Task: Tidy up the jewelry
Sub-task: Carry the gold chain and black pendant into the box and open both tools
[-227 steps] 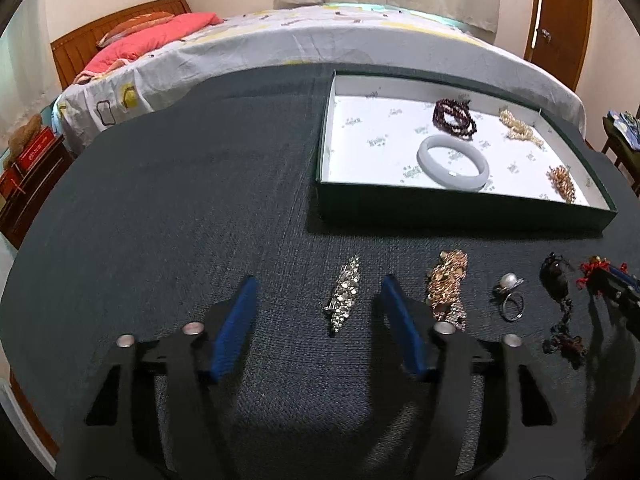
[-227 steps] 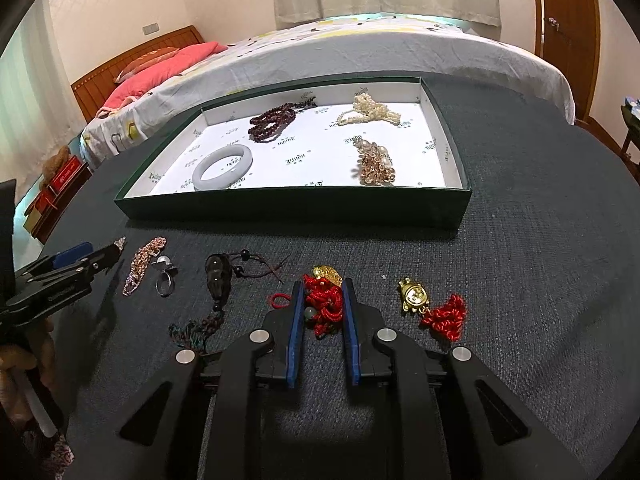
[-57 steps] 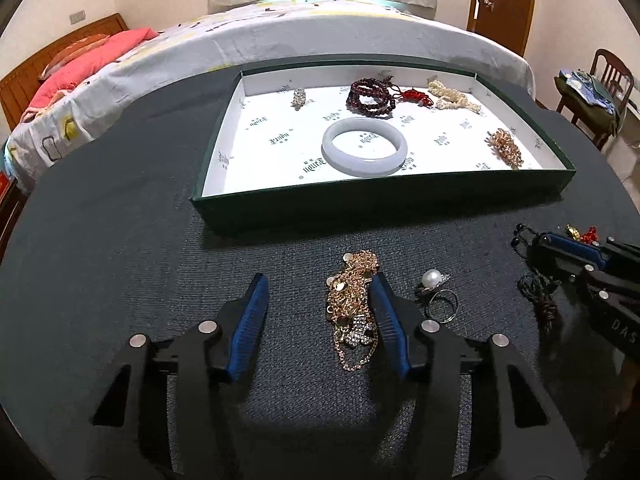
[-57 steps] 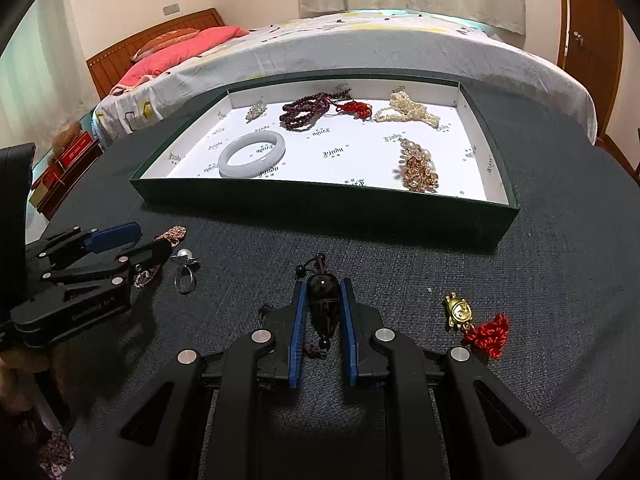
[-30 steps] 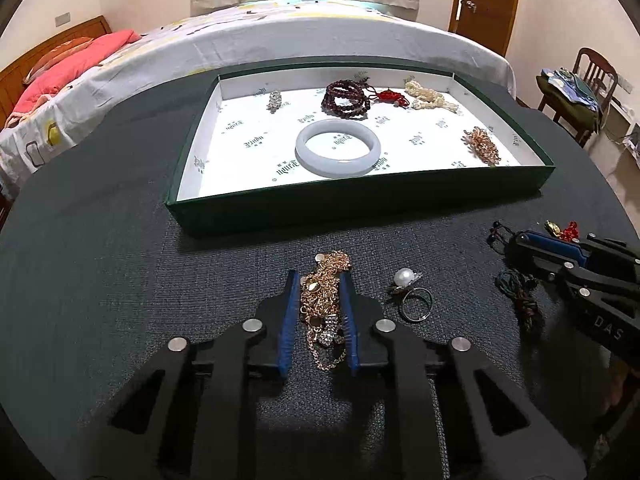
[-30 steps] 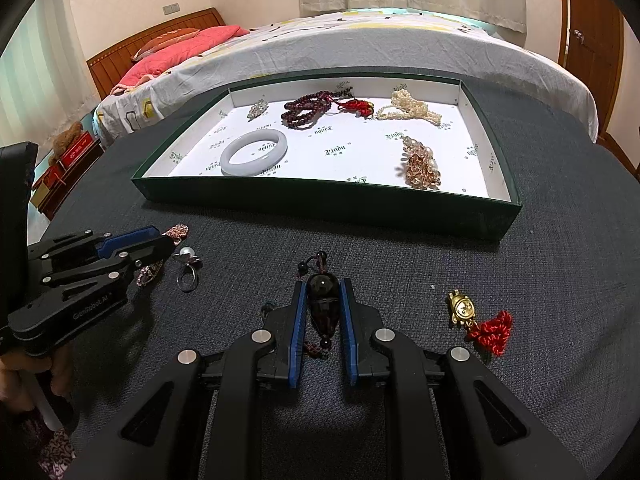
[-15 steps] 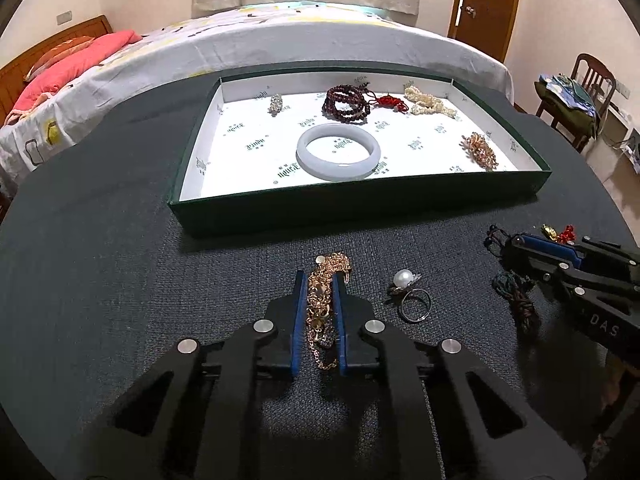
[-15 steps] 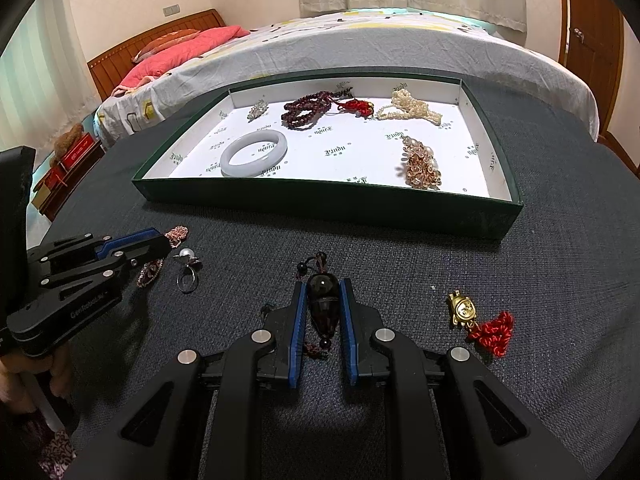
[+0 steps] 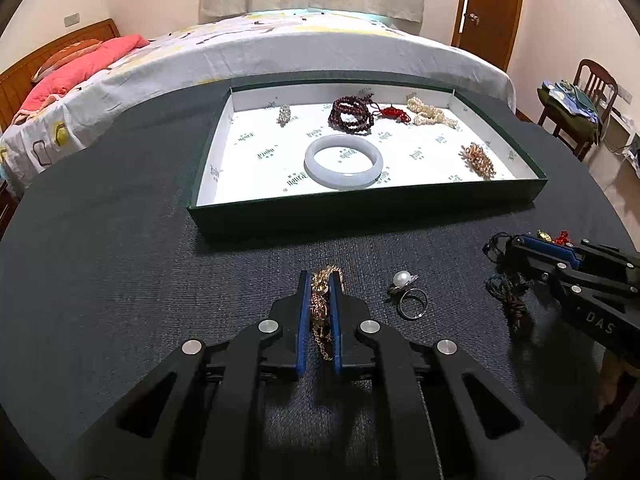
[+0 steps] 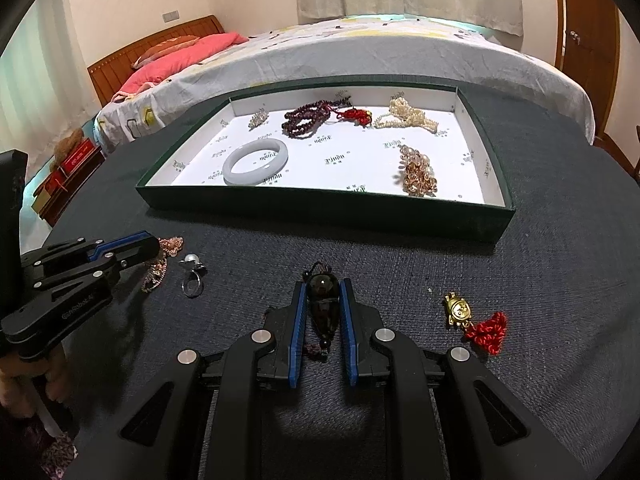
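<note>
My left gripper is shut on a gold chain necklace, which bunches between its blue pads on the dark table. Beside it to the right lies a pearl ring. My right gripper is shut on a dark bead pendant with a cord. A gold charm with a red tassel lies to its right. The green tray beyond holds a pale jade bangle, dark red beads, a pearl strand, a brooch and an amber bead cluster.
The table is covered in dark cloth. A bed stands behind it, a wooden door at the back right and a chair with clothes at the right. A hand holds the left gripper's handle.
The left gripper's jaws closed onto the gold chain necklace, squeezing it into a narrow bunch. The right gripper stayed still on the dark pendant.
</note>
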`<act>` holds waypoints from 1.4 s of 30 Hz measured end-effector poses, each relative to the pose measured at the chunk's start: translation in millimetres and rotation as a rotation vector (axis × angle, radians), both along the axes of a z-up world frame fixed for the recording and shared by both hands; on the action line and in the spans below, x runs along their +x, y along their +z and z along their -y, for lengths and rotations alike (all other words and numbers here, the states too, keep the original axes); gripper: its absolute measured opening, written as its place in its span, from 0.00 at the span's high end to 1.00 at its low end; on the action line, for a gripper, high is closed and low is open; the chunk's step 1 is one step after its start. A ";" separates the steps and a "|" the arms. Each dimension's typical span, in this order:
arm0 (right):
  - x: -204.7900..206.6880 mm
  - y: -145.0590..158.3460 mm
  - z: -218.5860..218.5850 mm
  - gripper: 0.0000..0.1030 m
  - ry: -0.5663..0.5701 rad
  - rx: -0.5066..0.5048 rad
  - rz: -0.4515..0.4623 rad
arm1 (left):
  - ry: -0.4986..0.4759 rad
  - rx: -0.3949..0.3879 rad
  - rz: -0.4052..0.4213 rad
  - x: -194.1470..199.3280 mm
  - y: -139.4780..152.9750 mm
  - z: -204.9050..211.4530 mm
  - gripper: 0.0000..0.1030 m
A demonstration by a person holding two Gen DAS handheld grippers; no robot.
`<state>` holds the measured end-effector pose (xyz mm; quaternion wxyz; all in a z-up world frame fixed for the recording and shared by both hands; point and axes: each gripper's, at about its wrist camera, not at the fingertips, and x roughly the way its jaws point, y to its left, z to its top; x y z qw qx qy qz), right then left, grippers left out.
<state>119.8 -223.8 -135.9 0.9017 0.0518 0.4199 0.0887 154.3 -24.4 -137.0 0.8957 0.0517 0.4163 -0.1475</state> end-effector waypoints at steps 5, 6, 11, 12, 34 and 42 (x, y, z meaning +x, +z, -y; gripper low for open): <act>-3.8 8.6 0.4 0.83 -0.002 0.000 0.018 | 0.009 -0.010 0.015 -2.4 6.9 -2.6 0.91; -4.5 10.3 0.4 0.83 -0.003 0.001 0.022 | 0.010 -0.013 0.020 -3.0 9.2 -3.1 0.91; -8.7 19.9 -0.3 0.83 -0.003 0.000 0.042 | 0.014 -0.022 0.042 -7.8 19.8 -4.9 0.91; -10.3 22.6 -0.9 0.83 -0.003 0.000 0.047 | 0.016 -0.022 0.050 -9.2 22.7 -5.3 0.91; -27.5 88.2 -7.4 0.83 -0.003 -0.005 0.203 | 0.054 -0.070 0.201 -32.7 85.9 -18.4 0.91; -15.4 109.9 -10.1 0.83 -0.002 -0.019 0.260 | 0.059 -0.094 0.269 -27.5 113.6 -20.6 0.91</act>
